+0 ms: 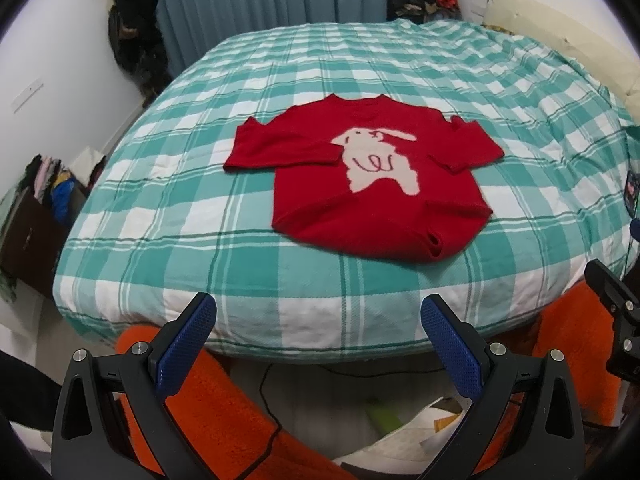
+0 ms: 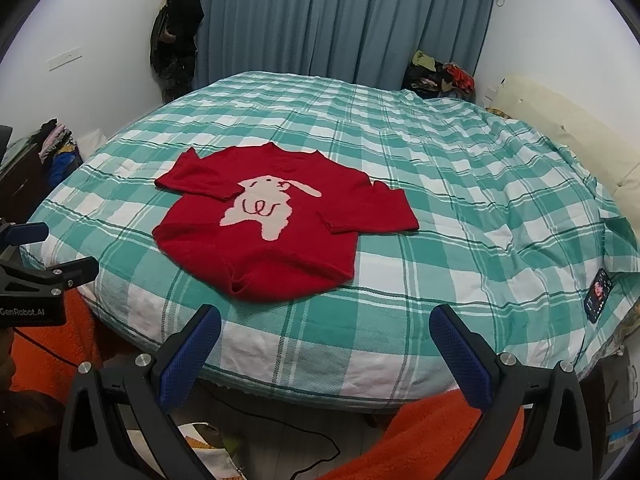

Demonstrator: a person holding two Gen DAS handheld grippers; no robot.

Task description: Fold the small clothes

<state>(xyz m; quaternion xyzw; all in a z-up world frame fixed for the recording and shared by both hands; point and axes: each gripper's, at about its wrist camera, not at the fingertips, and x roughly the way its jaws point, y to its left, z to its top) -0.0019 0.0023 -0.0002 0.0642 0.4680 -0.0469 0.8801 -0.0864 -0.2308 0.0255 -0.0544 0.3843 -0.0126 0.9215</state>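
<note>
Red sweater (image 1: 372, 184) (image 2: 280, 220) with a pale pink rabbit design (image 1: 378, 158) (image 2: 264, 206) on the chest, lying face up and flat on a bed (image 1: 280, 288) (image 2: 440, 240) covered in a teal and white checked quilt. Both sleeves bent inward, cuffs resting on the sweater's front on either side of the rabbit. Hem toward the near edge of the bed, neckline toward the far side. Small pucker in the hem near its middle.

Left tool (image 1: 318, 320) spread wide, blue-padded fingers (image 1: 188, 344) apart, gripping nothing, hovering off the near edge of the bed, well apart from the sweater. Right tool (image 2: 324, 334) likewise spread wide and empty, hovering over the bed's near edge, sweater ahead and to its left. Phone (image 2: 599, 295) with lit screen lying on the quilt at the right side. Blue-grey curtains (image 2: 340, 16) behind the bed. Heap of clothes (image 2: 440, 74) at the far right corner. Dark garments (image 2: 176, 28) hanging on the wall at left. Orange fleece trouser legs (image 1: 216, 412) below the bed edge.
</note>
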